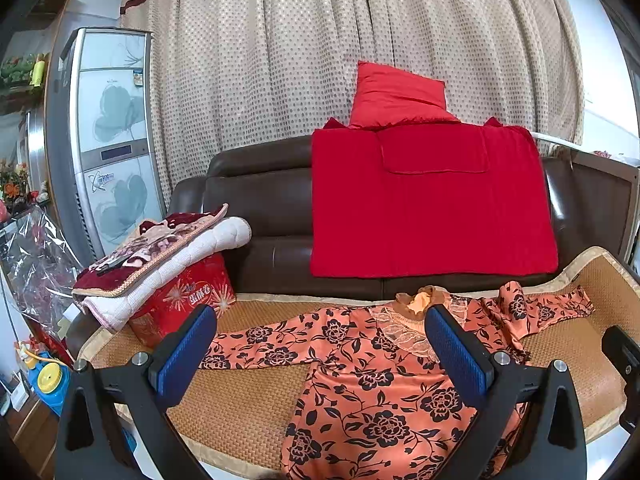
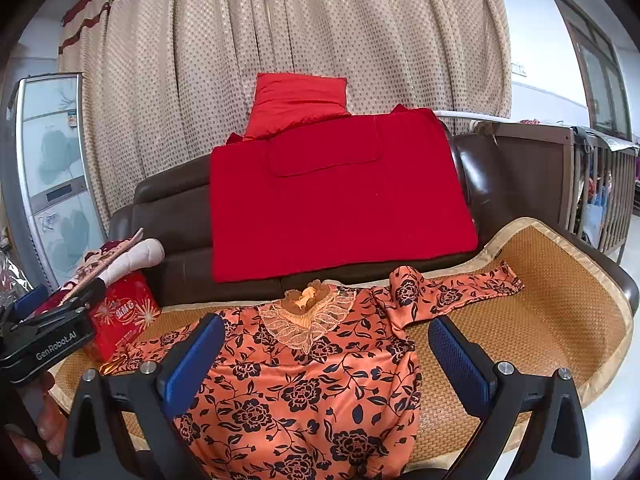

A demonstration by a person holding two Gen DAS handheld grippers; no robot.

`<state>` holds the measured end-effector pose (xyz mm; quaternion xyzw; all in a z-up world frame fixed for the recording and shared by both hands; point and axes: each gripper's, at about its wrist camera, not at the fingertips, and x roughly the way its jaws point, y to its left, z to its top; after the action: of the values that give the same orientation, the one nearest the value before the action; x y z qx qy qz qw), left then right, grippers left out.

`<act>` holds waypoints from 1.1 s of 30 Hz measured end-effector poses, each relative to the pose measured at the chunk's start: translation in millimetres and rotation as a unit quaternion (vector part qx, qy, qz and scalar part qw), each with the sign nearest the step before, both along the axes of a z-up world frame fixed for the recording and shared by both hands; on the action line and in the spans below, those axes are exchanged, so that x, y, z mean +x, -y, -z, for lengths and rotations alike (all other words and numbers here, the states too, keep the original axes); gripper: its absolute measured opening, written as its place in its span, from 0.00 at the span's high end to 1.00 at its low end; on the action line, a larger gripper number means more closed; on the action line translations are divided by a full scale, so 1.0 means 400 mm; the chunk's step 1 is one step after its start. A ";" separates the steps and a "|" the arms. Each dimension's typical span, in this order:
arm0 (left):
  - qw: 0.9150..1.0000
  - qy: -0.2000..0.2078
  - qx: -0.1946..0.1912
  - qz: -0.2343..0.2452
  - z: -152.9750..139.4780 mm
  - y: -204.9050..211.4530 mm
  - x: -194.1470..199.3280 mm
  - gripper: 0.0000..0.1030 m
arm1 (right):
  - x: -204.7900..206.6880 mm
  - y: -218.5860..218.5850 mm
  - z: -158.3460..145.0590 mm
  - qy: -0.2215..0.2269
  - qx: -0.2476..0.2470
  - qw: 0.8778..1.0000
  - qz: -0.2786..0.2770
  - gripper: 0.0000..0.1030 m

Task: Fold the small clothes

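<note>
The patterned curtain [image 1: 320, 60] is hanging across the whole back of the room, and in front of it the brown leather sofa [image 1: 260, 208] is stretching wide, with a red blanket [image 1: 432, 208] draping over its backrest and a red pillow [image 1: 396, 96] sitting on top. A woven mat [image 2: 540, 300] is covering the sofa seat. At the far left a tall floral-panelled cabinet [image 1: 112, 140] is standing against the wall.

On the mat, the orange floral blouse [image 2: 304, 392] is lying spread out face up, lace collar toward the backrest, one sleeve reaching left toward a red gift box [image 2: 124, 316], the other sleeve crumpling and running right along the mat's rear edge. Folded quilts [image 1: 160, 256] are stacking on top of that box.

The left tool [image 1: 320, 356] is hovering above the blouse's left half, blue pads spread wide apart and gripping nothing. The right tool [image 2: 326, 360] is hanging over the blouse's chest, its pads likewise gaping wide, nothing between them. In the right wrist view the left tool's black body is showing at the left edge, with a hand [image 2: 44, 432] below it.
</note>
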<state>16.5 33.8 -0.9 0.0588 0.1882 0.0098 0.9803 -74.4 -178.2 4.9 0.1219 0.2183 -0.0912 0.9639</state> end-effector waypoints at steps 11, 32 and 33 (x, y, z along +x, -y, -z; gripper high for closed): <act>1.000 -0.008 0.004 -0.003 0.018 0.009 0.041 0.00 | 0.041 0.014 0.012 0.014 -0.002 1.000 0.004 0.00; 0.974 -0.216 -0.036 0.052 0.410 0.268 0.562 0.00 | 0.262 0.690 0.288 -0.044 0.121 0.984 0.126 0.00; 0.973 -0.221 -0.038 0.053 0.435 0.279 0.588 0.00 | 0.283 0.762 0.327 -0.053 0.146 0.977 0.147 0.00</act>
<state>251.7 -77.9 -174.8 0.0319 0.3972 -0.0622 0.9151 38.9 -483.1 -126.0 0.2875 0.2598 -0.2052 0.8987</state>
